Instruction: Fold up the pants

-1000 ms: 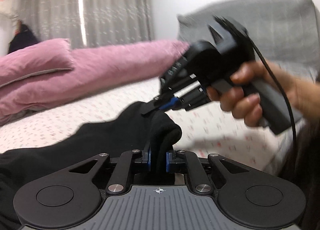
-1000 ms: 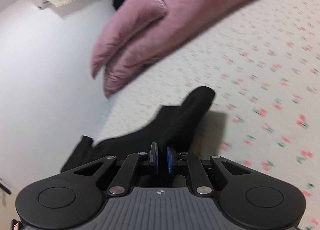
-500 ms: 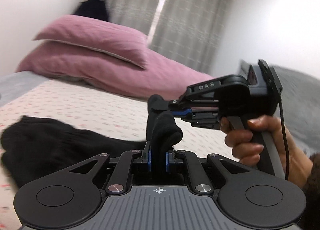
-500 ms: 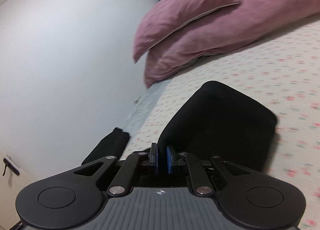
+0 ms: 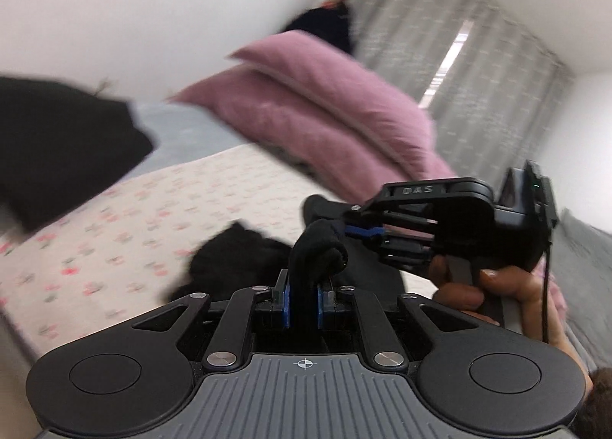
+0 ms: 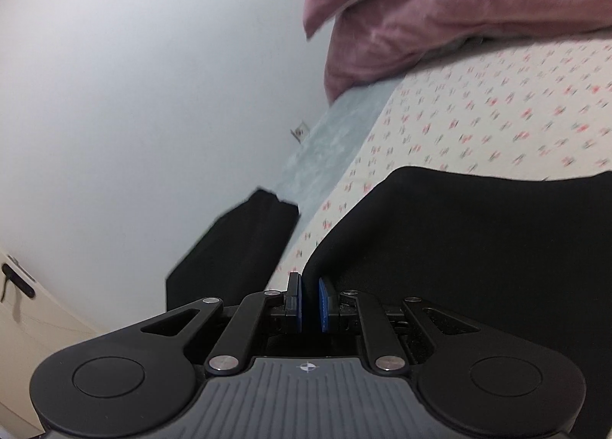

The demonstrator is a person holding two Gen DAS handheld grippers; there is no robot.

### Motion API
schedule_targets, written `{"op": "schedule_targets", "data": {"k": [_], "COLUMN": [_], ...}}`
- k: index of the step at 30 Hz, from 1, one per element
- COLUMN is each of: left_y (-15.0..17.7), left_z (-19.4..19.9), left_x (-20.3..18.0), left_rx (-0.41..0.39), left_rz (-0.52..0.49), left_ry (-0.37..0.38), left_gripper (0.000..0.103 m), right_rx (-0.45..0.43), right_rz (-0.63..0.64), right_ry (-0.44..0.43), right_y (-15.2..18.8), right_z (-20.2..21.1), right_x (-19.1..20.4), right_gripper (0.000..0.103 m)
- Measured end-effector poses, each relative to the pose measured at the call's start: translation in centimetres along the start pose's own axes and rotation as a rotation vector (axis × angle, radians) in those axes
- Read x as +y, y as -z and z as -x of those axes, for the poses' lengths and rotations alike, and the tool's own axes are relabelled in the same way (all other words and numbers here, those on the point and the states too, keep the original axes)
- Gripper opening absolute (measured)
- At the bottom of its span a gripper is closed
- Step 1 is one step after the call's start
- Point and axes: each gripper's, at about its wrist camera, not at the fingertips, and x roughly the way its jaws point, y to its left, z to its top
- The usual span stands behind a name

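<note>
The black pants (image 5: 237,255) lie bunched on the floral bed sheet (image 5: 153,217). My left gripper (image 5: 304,301) is shut on a rolled bunch of their fabric, which sticks up between the blue pads. Just beyond it my right gripper (image 5: 359,230), held by a hand (image 5: 470,286), pinches the same end of the cloth. In the right wrist view the right gripper (image 6: 310,305) grips the edge of a broad black sheet of pants (image 6: 478,247) that is lifted over the bed. More black cloth (image 6: 237,247) hangs at the bed's edge by the wall.
Two pink pillows (image 5: 325,106) are stacked at the head of the bed, also seen as pillows (image 6: 440,10) in the right wrist view. A white wall (image 6: 134,95) runs along the bed's side. Grey curtains (image 5: 478,68) hang behind. A door handle (image 6: 15,278) shows low on the left.
Both grippers have swept across the bed together, carrying the pants' end with them. The left view has rolled. The lifted black cloth now fills more of the right view.
</note>
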Motion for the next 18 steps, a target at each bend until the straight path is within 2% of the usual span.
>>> {"op": "schedule_targets", "data": {"k": [4, 5, 7, 8, 9, 10, 11, 12, 16, 18], "left_y": [0.1, 0.1, 0.3, 0.2, 0.0, -0.4, -0.8, -1.2, -3.3, -4.3], "left_z": [-1.2, -1.6, -1.8, -1.9, -2.0, -2.0, -2.2, -2.1, -2.4, -3.3], "left_x": [3.7, 4.3, 5.1, 5.1, 4.9, 4.6, 4.4, 4.2, 4.1, 4.0], "left_rx": [0.089, 0.107, 0.129, 0.137, 0.149, 0.161, 0.165, 0.160, 0.132, 0.141], "left_rz": [0.134, 0.160, 0.177, 0.164, 0.135, 0.089, 0.051, 0.015, -0.044, -0.058], "left_ry": [-0.042, -0.046, -0.059, -0.062, -0.070, -0.085, -0.095, -0.101, -0.063, -0.018], "left_gripper": [0.014, 0.018, 0.022, 0.026, 0.033, 0.039, 0.052, 0.058, 0.058, 0.057], "right_rx": [0.032, 0.034, 0.031, 0.029, 0.025, 0.024, 0.021, 0.013, -0.035, -0.074], "right_rz": [-0.009, -0.015, -0.024, -0.029, -0.036, -0.036, -0.022, 0.002, 0.079, 0.102], "right_ry": [0.033, 0.035, 0.028, 0.026, 0.021, 0.014, 0.006, 0.007, 0.062, 0.099], "right_y": [1.0, 1.1, 0.8, 0.7, 0.7, 0.7, 0.7, 0.7, 0.7, 1.0], "right_z": [-2.3, -2.6, -3.1, -3.0, -2.7, -2.2, -1.6, -0.7, 2.5, 4.7], "right_x": [-0.1, -0.2, -0.1, 0.0, 0.1, 0.3, 0.5, 0.8, 0.7, 0.0], "right_gripper": [0.017, 0.020, 0.025, 0.031, 0.035, 0.044, 0.047, 0.047, 0.063, 0.066]}}
